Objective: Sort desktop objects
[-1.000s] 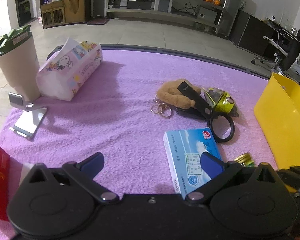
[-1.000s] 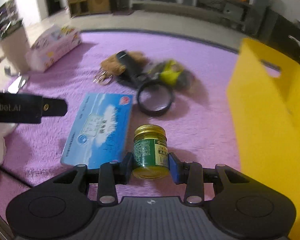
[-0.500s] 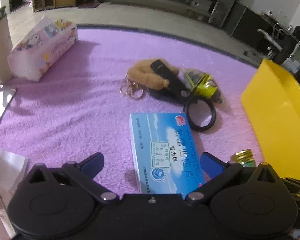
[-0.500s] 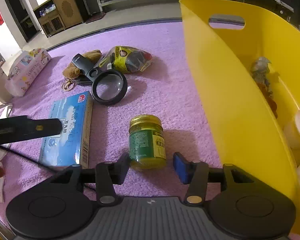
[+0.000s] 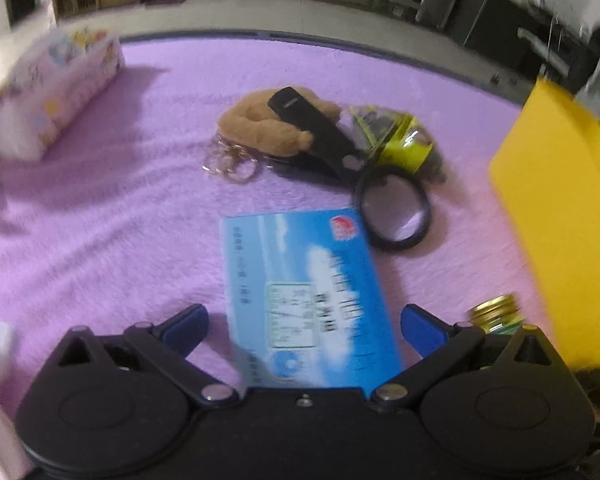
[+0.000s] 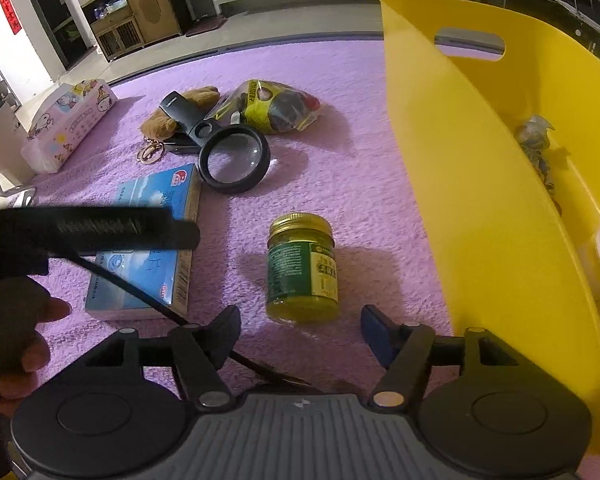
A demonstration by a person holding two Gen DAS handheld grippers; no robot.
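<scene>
While both the left gripper (image 5: pixel 304 324) and right gripper (image 6: pixel 300 326) stand released, a careless advance risks toppling the near jar (image 6: pixel 302 268).

Jar (image 6: pixel 302 268) upright between box (image 6: pixel 150 240) at left and bin (image 6: pixel 480 184) at right, magnifier (image 6: pixel 228 152) behind, tissue pack (image 6: pixel 70 124) far left.

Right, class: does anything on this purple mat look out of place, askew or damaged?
Only the pile: the black-handled magnifying glass lies propped across the brown plush keychain, beside the yellow-green packet. The gold-lidded green jar stands upright; nothing looks spilled or damaged.
</scene>
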